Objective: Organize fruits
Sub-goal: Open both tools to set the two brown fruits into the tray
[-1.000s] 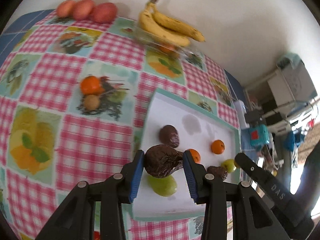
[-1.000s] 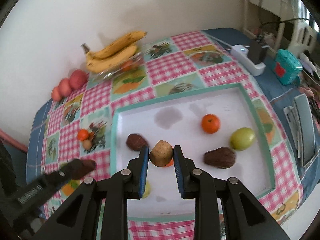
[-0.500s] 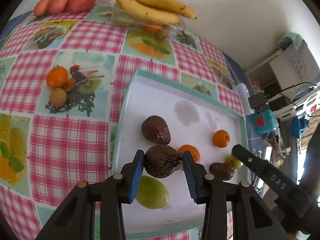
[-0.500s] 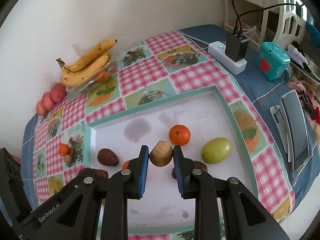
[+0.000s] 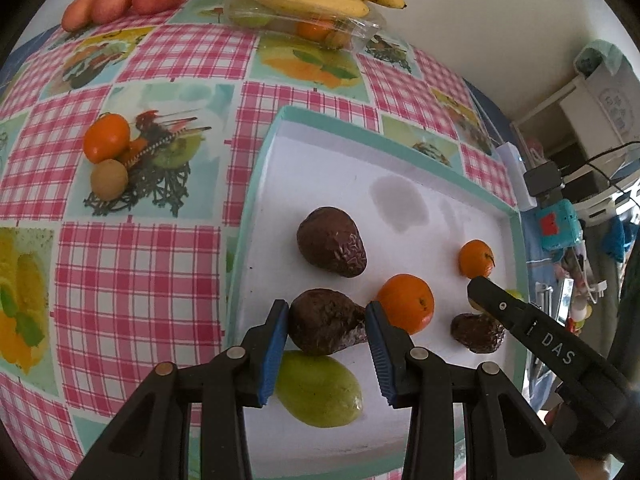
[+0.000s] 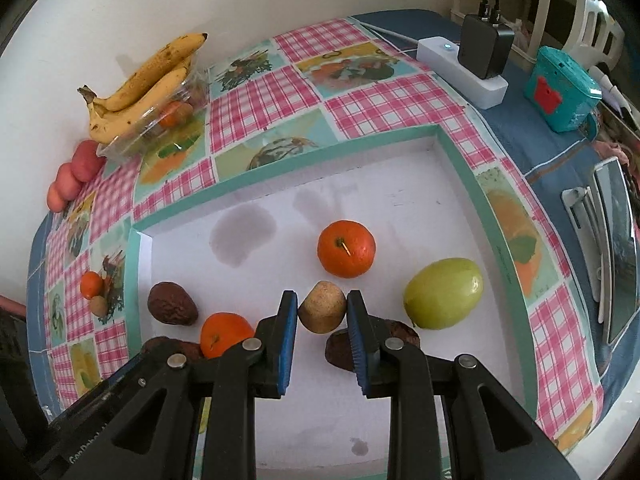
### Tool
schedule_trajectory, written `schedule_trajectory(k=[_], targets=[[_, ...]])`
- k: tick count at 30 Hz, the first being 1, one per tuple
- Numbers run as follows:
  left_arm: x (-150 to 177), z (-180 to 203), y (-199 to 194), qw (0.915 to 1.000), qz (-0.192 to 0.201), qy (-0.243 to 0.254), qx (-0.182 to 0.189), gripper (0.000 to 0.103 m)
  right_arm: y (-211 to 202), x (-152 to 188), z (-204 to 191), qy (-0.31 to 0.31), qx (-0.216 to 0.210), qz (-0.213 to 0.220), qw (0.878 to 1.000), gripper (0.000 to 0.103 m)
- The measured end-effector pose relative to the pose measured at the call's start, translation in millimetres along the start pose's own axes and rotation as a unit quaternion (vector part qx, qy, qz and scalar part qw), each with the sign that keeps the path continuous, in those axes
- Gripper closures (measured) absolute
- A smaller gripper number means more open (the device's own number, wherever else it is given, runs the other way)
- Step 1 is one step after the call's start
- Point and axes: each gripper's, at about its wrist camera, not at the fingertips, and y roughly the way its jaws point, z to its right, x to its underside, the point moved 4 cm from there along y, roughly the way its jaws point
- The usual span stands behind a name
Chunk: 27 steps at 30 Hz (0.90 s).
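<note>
1. The left gripper (image 5: 327, 322) is clamped on a dark, wrinkled avocado (image 5: 326, 326), held at the lower centre of the left wrist view above the white tray (image 5: 340, 168).
2. The right gripper (image 6: 322, 312) is closed tight on a small tan fruit (image 6: 322, 312), low in the centre of its own view, over the same tray.
3. Already lying in the tray: another avocado (image 5: 332, 242), two tangerines (image 5: 406, 303) (image 5: 476, 259), a green fruit (image 5: 318, 388) right under the held avocado, and a third dark one (image 5: 478, 332) at lower right.
4. Risk: setting the avocado down here would probably land it on the green fruit, and it could roll off or knock it aside.
5. Risk: the right gripper's arm (image 5: 540, 344) crosses the lower right of the left view, so the two tools may bump if both go down together.
6. Risk: the tan fruit is round and held only at its sides; it might roll into the nearby tangerine (image 6: 346, 249) once let go.
</note>
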Motion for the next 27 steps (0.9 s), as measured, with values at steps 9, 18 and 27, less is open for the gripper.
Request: schedule_trajectory(k=[9,18,27], targets=[[-1,-1,4,1.0000,-0.003,0.002,-0.007,0.062,13,4,1,0.000,0.005,-0.012,1.000,0.077],[-1,1,1,0.9999,-0.004,0.007,-0.007,0.055,16,5,1,-0.001,0.010,-0.013,1.000,0.077],[-5,8,-13,0.9998,-0.001,0.019,0.001,0.049,12,3,2,-0.005,0.018,-0.011,1.000,0.075]])
